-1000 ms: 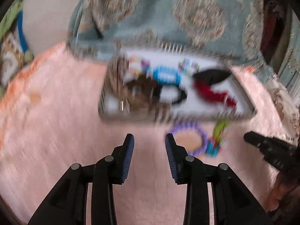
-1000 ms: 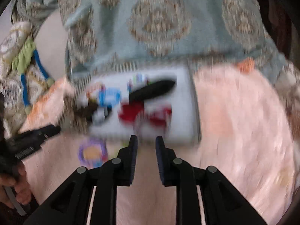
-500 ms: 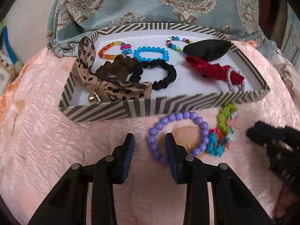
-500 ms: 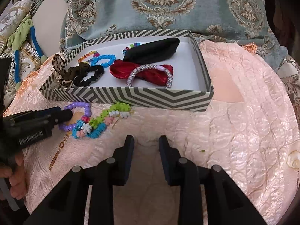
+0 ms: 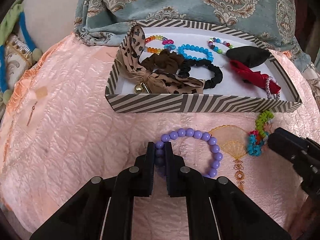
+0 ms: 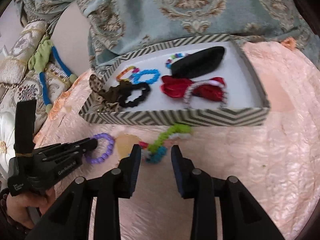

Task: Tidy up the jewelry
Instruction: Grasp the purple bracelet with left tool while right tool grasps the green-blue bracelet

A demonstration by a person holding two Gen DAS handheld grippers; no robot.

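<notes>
The left hand-held gripper [image 5: 160,147] is covering the near beads of the purple bead bracelet [image 5: 214,152]. The striped tray [image 5: 200,106] wall is hiding the top of the multicoloured woven bracelet [image 5: 260,128]. In the right wrist view, motion blur is smearing the tray's contents, and the frame edge is cutting off the person's hand [image 6: 22,210].

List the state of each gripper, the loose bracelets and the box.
Left gripper: shut on purple bead bracelet, which lies on the pink quilt.
Right gripper: open around green-and-blue woven bracelet.
Striped cardboard box: open, holding hair ties and bracelets.
</notes>
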